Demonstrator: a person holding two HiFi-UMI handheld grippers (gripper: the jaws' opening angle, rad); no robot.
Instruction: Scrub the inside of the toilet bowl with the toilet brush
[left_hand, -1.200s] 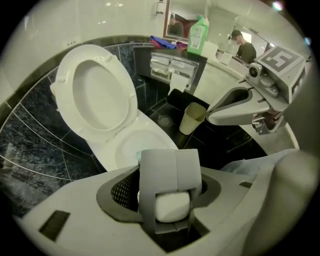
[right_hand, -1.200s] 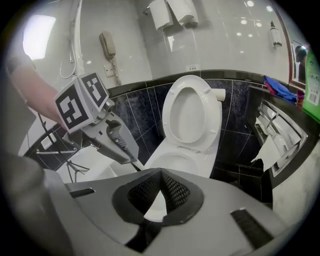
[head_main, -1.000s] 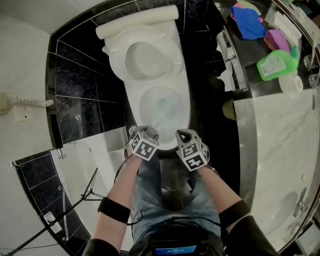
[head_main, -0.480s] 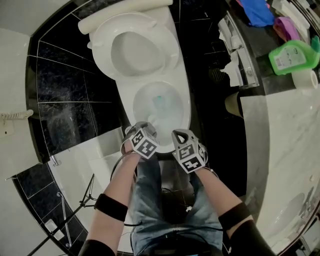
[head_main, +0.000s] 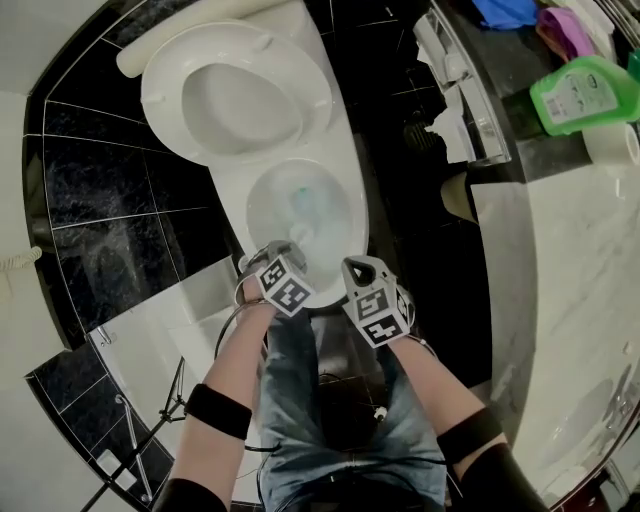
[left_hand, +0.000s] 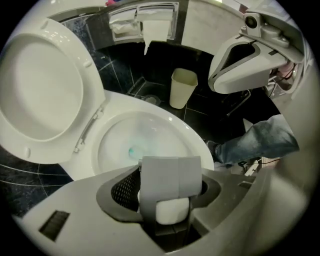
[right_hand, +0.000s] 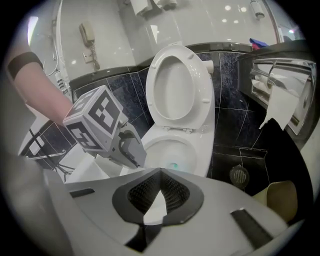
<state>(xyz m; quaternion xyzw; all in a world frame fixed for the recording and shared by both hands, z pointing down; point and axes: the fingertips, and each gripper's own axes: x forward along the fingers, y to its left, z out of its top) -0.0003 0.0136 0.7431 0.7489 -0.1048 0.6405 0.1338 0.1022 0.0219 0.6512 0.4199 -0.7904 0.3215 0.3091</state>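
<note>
The white toilet stands with lid and seat (head_main: 235, 95) raised, its bowl (head_main: 300, 210) showing blue-green water. My left gripper (head_main: 280, 265) points straight down over the bowl's front rim. In the left gripper view its jaws (left_hand: 170, 192) are shut on a white handle with a grey sleeve (left_hand: 170, 177), apparently the toilet brush's; no brush head shows. My right gripper (head_main: 368, 272) hovers beside it to the right, tilted down at the bowl (right_hand: 170, 152). Its jaw tips (right_hand: 160, 175) meet with nothing between them. The left gripper's marker cube (right_hand: 95, 122) fills the left of that view.
A cream waste bin (left_hand: 182, 87) stands on the black tiles right of the toilet, near a floor drain (right_hand: 240, 175). A paper holder (right_hand: 282, 97) hangs on the cabinet side. A green bottle (head_main: 585, 90) sits on the counter. A tripod (head_main: 140, 430) stands at the left.
Both grippers have sunk toward the bowl's front rim, side by side. The left gripper has rolled a little. The toilet has shifted left and grown in the head view.
</note>
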